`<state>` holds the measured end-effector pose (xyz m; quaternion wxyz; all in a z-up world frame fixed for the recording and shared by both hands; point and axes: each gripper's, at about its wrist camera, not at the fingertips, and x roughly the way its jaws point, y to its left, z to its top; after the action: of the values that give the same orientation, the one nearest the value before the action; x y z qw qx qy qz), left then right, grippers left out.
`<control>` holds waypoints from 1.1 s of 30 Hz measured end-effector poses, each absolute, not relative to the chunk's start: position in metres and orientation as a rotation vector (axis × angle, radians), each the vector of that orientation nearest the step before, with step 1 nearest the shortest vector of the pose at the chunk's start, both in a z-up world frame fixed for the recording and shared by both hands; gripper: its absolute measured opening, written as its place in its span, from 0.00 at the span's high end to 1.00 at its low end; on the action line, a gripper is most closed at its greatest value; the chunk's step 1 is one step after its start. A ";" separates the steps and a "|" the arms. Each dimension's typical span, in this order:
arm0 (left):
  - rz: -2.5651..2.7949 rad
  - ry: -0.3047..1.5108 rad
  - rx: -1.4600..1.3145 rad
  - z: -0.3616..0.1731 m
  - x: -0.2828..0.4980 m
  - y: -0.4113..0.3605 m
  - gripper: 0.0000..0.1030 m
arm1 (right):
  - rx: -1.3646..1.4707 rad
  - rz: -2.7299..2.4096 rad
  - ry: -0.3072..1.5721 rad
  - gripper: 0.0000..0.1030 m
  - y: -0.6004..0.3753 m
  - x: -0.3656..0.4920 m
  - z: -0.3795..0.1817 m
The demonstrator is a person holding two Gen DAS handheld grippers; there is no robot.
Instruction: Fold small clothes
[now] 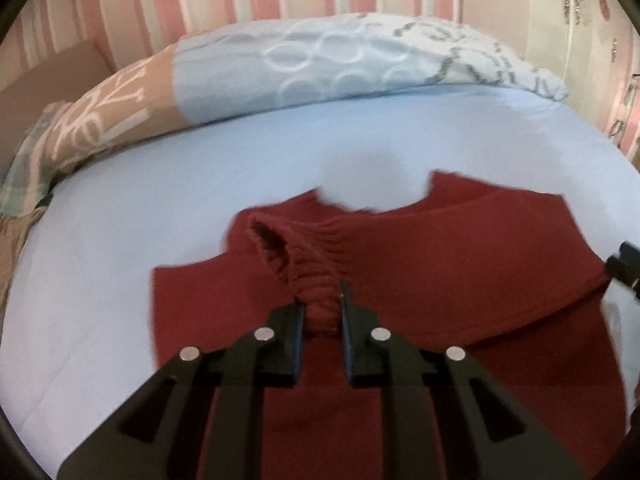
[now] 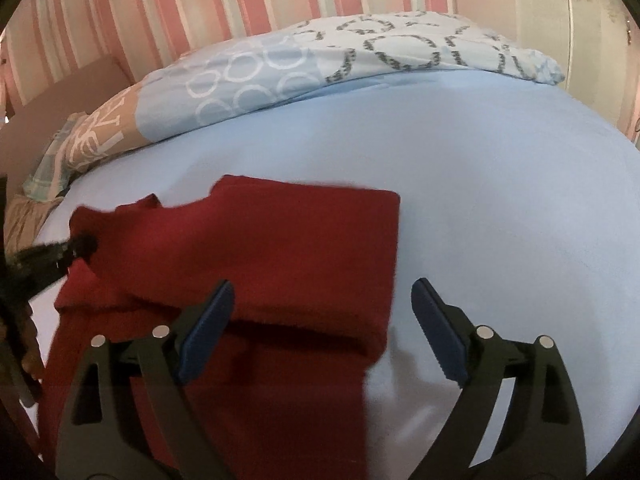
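Now we have our left gripper (image 1: pixel 322 312) clenched on the ribbed cuff of the dark red sweater (image 1: pixel 460 248) lying on the pale blue bed (image 1: pixel 180 184), while our right gripper (image 2: pixel 322 316) spreads wide, holding nothing.

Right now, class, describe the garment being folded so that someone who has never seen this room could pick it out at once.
Start at the bed with the pale blue sheet, below the striped pink wall. In front of the patterned duvet at its far edge lies the dark red knitted sweater, its ribbed cuff pinched in the left gripper. It is the only red thing on the bed.
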<state>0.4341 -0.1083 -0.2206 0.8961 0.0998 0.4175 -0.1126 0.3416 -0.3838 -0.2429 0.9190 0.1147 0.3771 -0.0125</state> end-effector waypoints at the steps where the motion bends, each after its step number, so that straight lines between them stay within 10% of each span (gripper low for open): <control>1: -0.224 0.870 0.203 -0.223 0.434 -0.099 0.85 | 0.233 -0.022 0.785 0.12 -0.379 0.345 -0.243; 10: -0.193 0.937 0.198 -0.251 0.432 -0.047 0.81 | 0.143 -0.054 0.851 0.12 -0.348 0.358 -0.255; 15: -0.179 0.929 0.229 -0.250 0.422 -0.034 0.49 | 0.112 -0.042 0.843 0.12 -0.344 0.360 -0.256; 33: -0.197 0.954 0.074 -0.255 0.432 -0.047 0.49 | -0.014 -0.082 0.893 0.13 -0.331 0.383 -0.280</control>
<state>0.4319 -0.0466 -0.2553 0.8831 0.0355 0.4582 -0.0946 0.3826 -0.3305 -0.2799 0.9012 -0.0067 0.4316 -0.0396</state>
